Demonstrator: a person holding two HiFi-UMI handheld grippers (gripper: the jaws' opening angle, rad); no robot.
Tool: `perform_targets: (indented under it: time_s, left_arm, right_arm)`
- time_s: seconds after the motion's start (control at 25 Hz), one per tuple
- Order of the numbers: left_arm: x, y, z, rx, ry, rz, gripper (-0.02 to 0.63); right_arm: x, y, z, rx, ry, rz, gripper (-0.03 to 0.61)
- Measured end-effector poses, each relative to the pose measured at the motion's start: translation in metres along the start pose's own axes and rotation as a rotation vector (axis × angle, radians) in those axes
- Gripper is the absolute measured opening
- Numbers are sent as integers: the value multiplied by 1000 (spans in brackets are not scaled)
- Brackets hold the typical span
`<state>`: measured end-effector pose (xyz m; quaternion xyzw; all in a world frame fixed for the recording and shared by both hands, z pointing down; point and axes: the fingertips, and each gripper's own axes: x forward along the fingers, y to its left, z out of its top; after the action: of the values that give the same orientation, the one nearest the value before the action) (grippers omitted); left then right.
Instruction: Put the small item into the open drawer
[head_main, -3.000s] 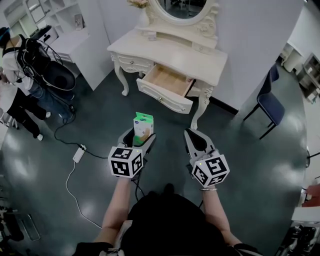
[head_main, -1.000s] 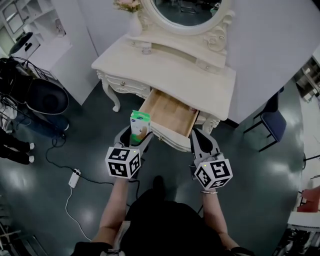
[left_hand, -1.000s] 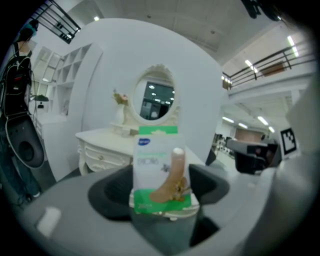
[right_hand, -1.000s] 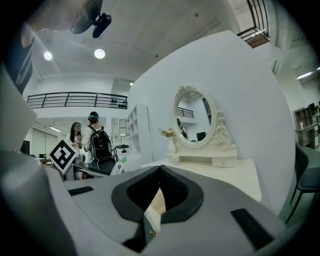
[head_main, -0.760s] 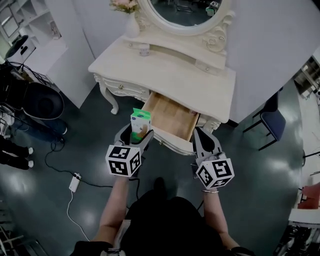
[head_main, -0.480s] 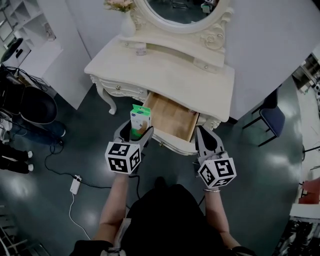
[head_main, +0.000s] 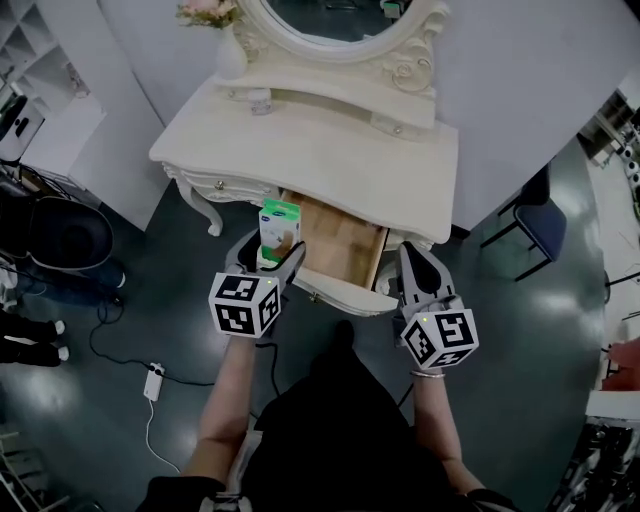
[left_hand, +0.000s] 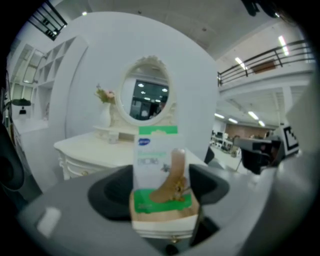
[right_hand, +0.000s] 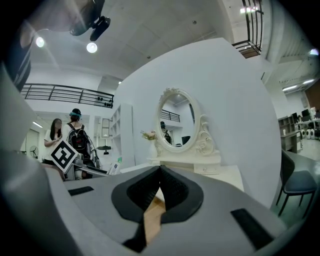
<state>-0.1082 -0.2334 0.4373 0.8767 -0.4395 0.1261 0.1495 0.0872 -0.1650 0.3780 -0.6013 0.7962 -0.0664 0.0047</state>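
Right now one small green-and-white box stands upright in my left tongs, clamped by its lower part, at the left edge of the single open drawer. My right tongs are pressed together on nothing, near the drawer's right front corner. The drawer juts from the cream counter, which carries an oval mirror, a vase of flowers and a small jar. One dark chair stands off to the right, and a power strip lies on the floor at left.
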Motion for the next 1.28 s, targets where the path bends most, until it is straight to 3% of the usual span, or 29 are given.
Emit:
perform_targets:
  time_s: [0.56, 1.28]
  left_arm:
    - [82, -3, -1, 23, 81, -53, 353]
    - [154, -7, -78, 37, 323, -100, 353]
  right_arm:
    - [36, -54, -9, 31, 35, -55, -3]
    - [48, -95, -37, 80, 94, -111, -3]
